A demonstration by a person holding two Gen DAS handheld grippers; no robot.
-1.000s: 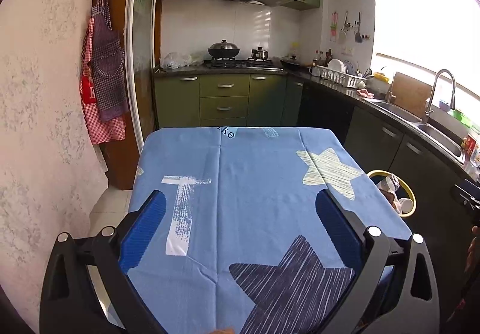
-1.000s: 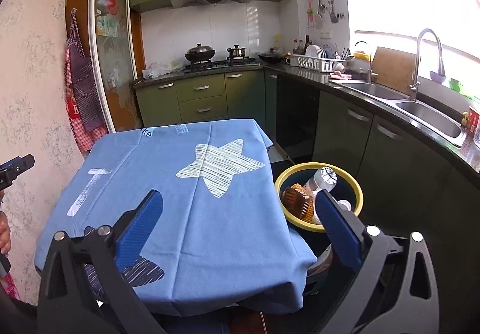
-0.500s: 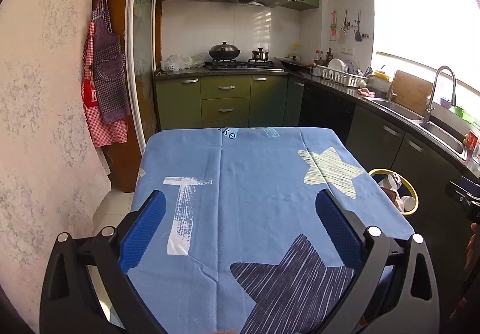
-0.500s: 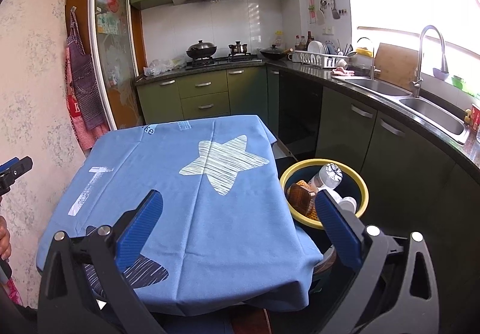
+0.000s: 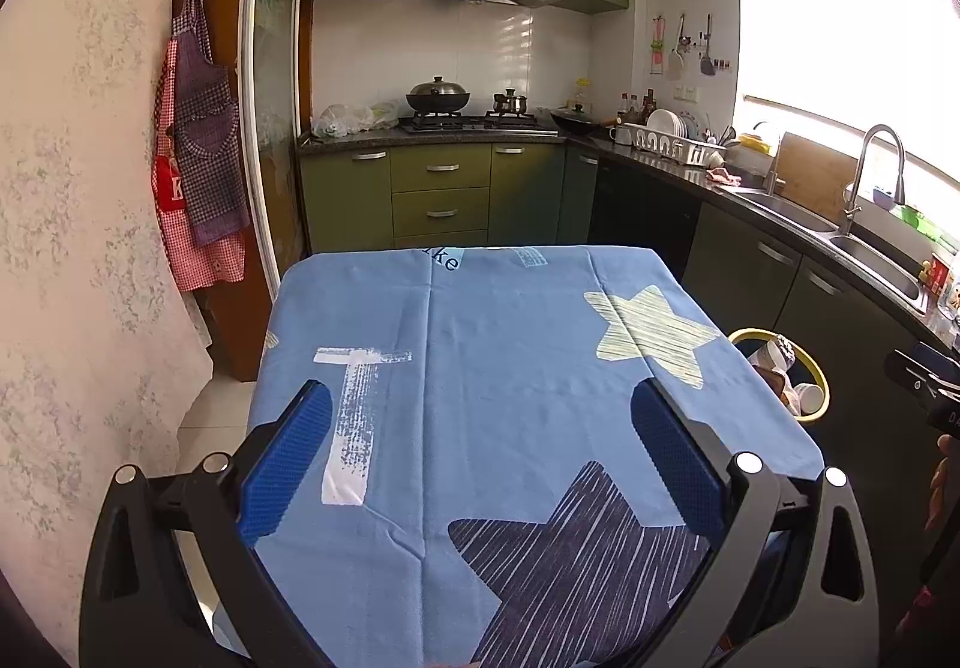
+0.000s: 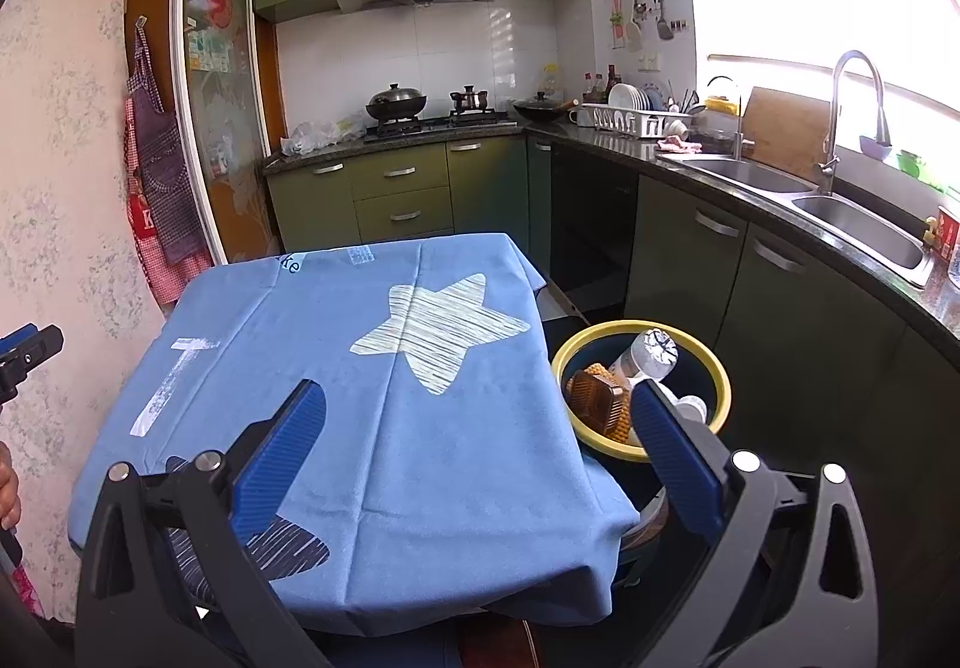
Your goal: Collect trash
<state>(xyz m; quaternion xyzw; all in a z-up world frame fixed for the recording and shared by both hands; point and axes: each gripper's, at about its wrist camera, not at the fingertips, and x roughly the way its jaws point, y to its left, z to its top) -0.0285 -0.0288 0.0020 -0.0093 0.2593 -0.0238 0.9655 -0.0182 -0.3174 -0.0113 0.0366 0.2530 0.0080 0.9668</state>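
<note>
1. The left gripper (image 5: 480, 458) is held level over the near half of a table draped in a blue tablecloth (image 5: 492, 368). Its 2 blue-padded fingers are spread wide apart with nothing between them but cloth below.
2. The right gripper (image 6: 477, 458) is held over the table's near right corner, tilted slightly down. Its 2 fingers are also spread wide and hold nothing.
3. The trash bin (image 6: 717, 368), dark with a yellow rim, stands on the floor just beside the table's right edge. In the right wrist view, the right finger's tip overlaps the bin's near rim.
4. Inside the bin lie a clear plastic bottle (image 6: 648, 353), a brown ribbed container (image 6: 597, 401) and a small white item, too hidden to name.
5. In the left wrist view the bin (image 5: 819, 392) sits well to the right of the gripper, past the table edge.
6. The cloth shows a pale star (image 6: 438, 329) and a dark striped star (image 5: 576, 554).
7. Behind the table are green cabinets (image 5: 441, 188), a stove with a lidded wok (image 5: 438, 95), and a sink (image 6: 858, 230) along the right counter.
</note>
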